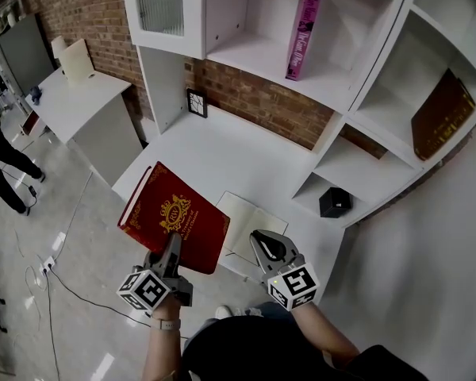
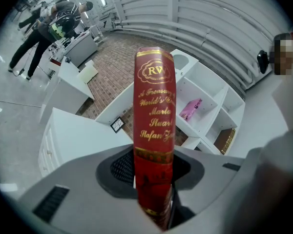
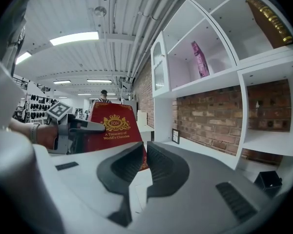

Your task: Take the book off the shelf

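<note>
A red book (image 1: 174, 217) with gold print hangs above the front left corner of the white desk (image 1: 222, 153), with my left gripper (image 1: 172, 254) shut on its lower edge. In the left gripper view its spine (image 2: 155, 106) stands upright between the jaws of that gripper (image 2: 154, 167). My right gripper (image 1: 263, 248) is beside it on the right, shut and holding nothing. The right gripper view shows this gripper (image 3: 142, 152) with its jaws together, and the red book (image 3: 112, 128) in the left gripper (image 3: 83, 128) to its left.
A pink book (image 1: 303, 32) leans in an upper shelf bay and a brown book (image 1: 442, 113) in a bay to the right. On the desk are an open white booklet (image 1: 250, 221), a small framed picture (image 1: 196, 102) and a black box (image 1: 335, 202) in a low cubby. A person (image 1: 0, 157) stands at far left.
</note>
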{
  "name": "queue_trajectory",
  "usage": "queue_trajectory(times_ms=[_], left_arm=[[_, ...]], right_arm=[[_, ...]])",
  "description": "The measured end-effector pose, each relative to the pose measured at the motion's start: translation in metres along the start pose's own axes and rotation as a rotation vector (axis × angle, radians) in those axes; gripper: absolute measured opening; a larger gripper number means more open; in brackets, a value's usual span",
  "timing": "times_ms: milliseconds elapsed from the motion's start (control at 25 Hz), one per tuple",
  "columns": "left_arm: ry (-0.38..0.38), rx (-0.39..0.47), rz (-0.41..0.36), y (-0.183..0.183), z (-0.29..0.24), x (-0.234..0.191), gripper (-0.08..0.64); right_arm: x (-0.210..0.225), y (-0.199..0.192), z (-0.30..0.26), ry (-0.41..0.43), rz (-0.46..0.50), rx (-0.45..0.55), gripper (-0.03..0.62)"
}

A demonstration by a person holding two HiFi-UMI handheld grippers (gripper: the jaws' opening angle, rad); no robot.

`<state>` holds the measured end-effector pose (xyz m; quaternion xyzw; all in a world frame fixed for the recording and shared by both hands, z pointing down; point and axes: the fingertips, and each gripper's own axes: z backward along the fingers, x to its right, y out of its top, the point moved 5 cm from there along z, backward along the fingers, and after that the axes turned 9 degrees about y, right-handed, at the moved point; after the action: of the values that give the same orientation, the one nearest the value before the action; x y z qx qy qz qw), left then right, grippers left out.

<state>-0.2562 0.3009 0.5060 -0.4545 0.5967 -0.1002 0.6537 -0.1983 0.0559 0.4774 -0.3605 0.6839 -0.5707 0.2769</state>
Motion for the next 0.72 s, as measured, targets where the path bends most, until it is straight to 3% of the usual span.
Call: queue_trajectory(times_ms=[720], left_arm=[[-0.022,0.0,0.009,0.0025,0.0054,0.0016,0.14]], right_arm=[[-0.0064,0.0006,0.0071,-0.042,0.012,0.003,0.031]])
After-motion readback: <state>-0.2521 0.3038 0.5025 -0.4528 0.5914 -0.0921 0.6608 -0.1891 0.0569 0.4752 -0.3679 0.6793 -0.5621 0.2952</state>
